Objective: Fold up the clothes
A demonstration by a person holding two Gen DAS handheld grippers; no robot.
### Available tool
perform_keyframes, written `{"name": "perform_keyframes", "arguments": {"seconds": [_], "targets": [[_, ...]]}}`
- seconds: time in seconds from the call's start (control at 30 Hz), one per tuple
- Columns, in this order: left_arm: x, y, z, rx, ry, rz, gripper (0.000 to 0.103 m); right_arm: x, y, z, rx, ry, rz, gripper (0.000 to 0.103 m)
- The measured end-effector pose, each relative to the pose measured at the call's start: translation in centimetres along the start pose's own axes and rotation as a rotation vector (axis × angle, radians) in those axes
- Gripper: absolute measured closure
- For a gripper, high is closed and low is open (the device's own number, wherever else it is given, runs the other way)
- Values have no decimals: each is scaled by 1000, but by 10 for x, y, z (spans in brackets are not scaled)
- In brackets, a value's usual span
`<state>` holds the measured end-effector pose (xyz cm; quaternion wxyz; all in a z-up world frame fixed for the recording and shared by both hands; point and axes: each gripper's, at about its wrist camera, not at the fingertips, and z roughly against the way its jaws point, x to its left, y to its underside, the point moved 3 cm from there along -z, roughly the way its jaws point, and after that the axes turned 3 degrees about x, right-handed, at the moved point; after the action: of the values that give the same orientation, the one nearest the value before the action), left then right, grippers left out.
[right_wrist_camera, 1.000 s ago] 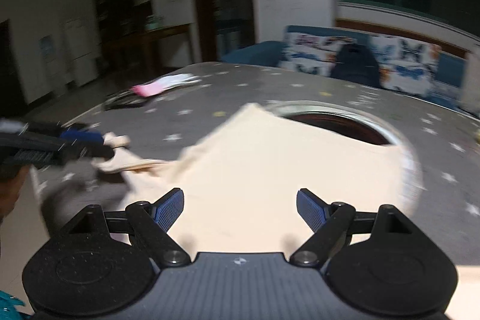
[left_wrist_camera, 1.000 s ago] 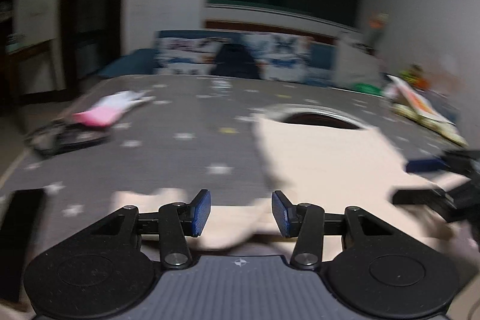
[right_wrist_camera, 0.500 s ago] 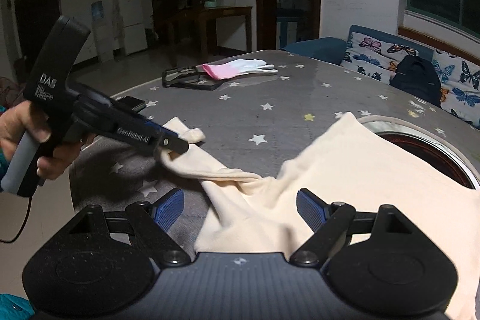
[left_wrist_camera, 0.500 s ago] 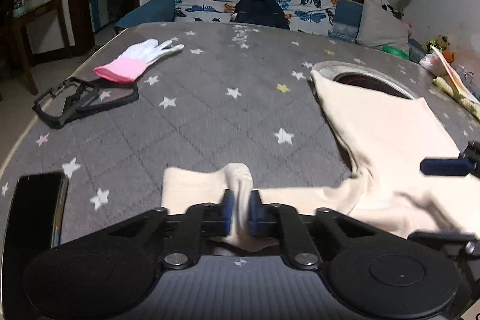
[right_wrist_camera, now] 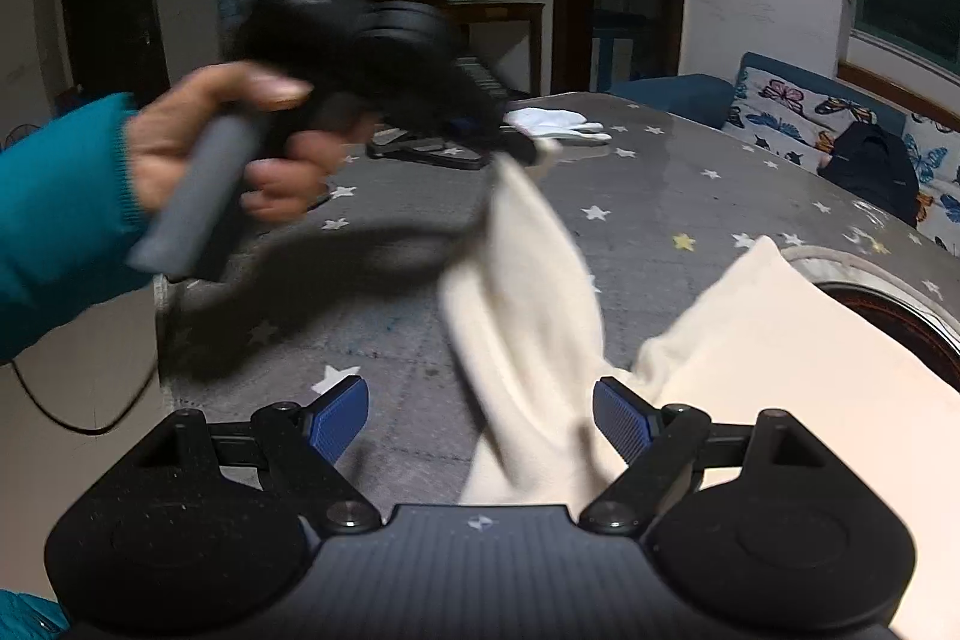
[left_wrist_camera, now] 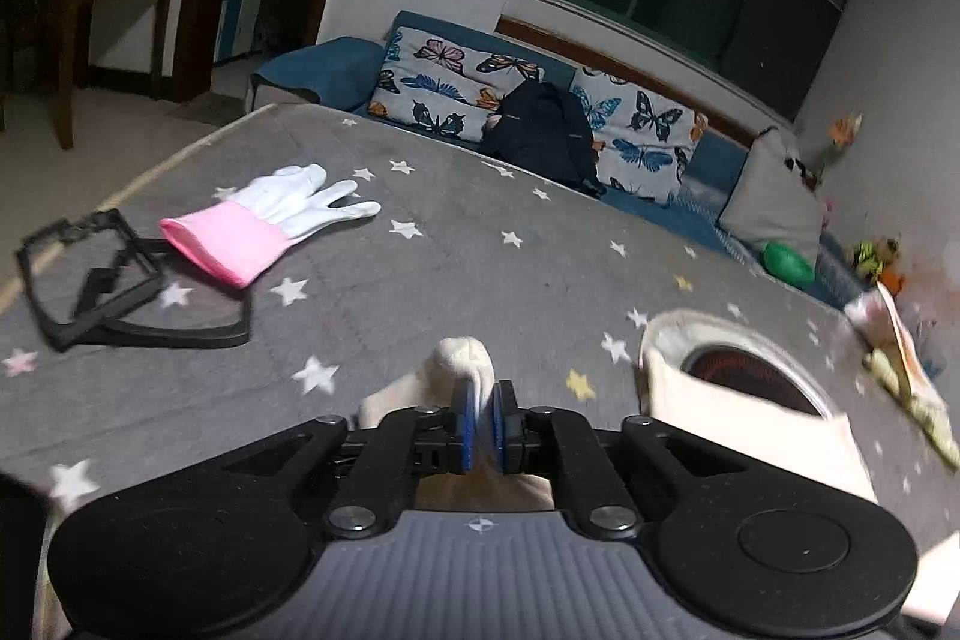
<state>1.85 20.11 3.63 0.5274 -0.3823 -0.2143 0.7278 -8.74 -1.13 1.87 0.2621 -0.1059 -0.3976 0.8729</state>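
Note:
A cream shirt [right_wrist_camera: 780, 340] lies on the grey star-patterned table [left_wrist_camera: 420, 292]. Its dark-lined collar [left_wrist_camera: 744, 370] faces the far side. My left gripper [left_wrist_camera: 481, 421] is shut on the end of the shirt's sleeve [left_wrist_camera: 462, 358] and holds it lifted above the table. In the right wrist view the sleeve [right_wrist_camera: 528, 280] hangs stretched from the left gripper [right_wrist_camera: 516, 148] down to the shirt body. My right gripper [right_wrist_camera: 480, 418] is open, low over the table, with the base of the sleeve between its fingers.
A white glove with a pink cuff [left_wrist_camera: 264, 220] and a black frame [left_wrist_camera: 102, 280] lie at the table's far left. Books and toys [left_wrist_camera: 900, 358] sit at the right edge. A sofa with a black bag [left_wrist_camera: 540, 130] stands behind the table.
My left gripper closed on the sleeve end and lifted it up and away from the table. The sleeve now hangs stretched. My right gripper stayed open near the shirt body.

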Motion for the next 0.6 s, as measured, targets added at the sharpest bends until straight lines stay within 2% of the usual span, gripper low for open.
{"name": "perform_keyframes", "arguments": {"seconds": [0.13,0.23,0.3,0.4,0.6], "targets": [[12,-1,-8,-7,-17,39,70,6,0,2,-9,-8,16,20],[25,0,-1,-27,-39,53,69,13,-1,4,-18,-34,37,24],[35,3,2,-25,-75,55,69,17,0,3,-9,-62,42,32],[42,9,-5,19,-106,44,69,18,3,-4,21,-69,32,44],[30,16,-25,59,-151,-32,70,10,17,-10,84,-28,-36,59]]}}
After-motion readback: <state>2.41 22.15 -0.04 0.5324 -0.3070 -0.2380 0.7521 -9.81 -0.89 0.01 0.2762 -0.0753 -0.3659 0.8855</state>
